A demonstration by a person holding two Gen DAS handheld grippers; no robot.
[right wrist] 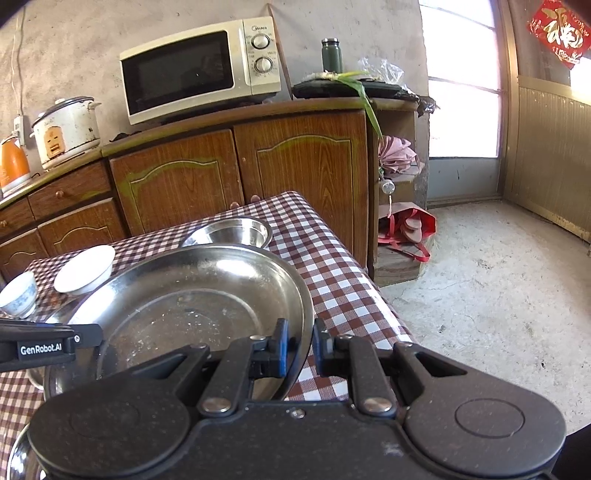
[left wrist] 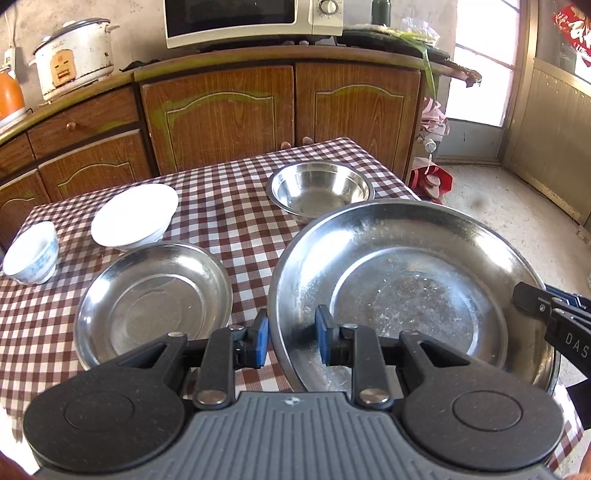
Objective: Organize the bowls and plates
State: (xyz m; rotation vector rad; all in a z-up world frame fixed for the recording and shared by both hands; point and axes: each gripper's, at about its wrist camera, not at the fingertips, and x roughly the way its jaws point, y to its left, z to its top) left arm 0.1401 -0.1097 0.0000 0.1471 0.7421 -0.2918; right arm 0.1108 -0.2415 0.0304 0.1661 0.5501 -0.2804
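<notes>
Left wrist view: the left hand-held gripper (left wrist: pixel 290 338) pinches the near rim of the large steel plate (left wrist: pixel 413 291), one blue pad outside the rim and one inside. The plate is raised and tilted above the checked surface (left wrist: pixel 229 218). At the plate's right edge the right hand-held gripper (left wrist: pixel 546 310) reaches in, and the letters "DAS" can be read on its black arm. On the surface I count one smaller steel plate (left wrist: pixel 153 299) just left of the big one, one steel bowl (left wrist: pixel 319 190) behind it, one white bowl (left wrist: pixel 135 214), tilted, and one small blue-patterned cup-shaped bowl (left wrist: pixel 31 253) at the far left. Behind stand a microwave (left wrist: pixel 255 20), a white rice cooker (left wrist: pixel 74 57) whose front label is too small to read, and an orange kettle (left wrist: pixel 9 94).

Right wrist view: the right hand-held gripper (right wrist: pixel 300 347) has its blue pads pressed onto the right rim of the same large steel plate (right wrist: pixel 192 302). The left hand-held gripper (right wrist: pixel 44 345) enters from the left, marked "GenRobot.AI". Beyond the plate sit the one steel bowl (right wrist: pixel 229 232), the one white bowl (right wrist: pixel 85 269) and the one patterned bowl (right wrist: pixel 18 295). The microwave (right wrist: pixel 199 70) reads "Midea" above two dials. A green flask (right wrist: pixel 331 55) stands on the cabinet, and a red paper with a gold character (right wrist: pixel 559 31) hangs at top right.
</notes>
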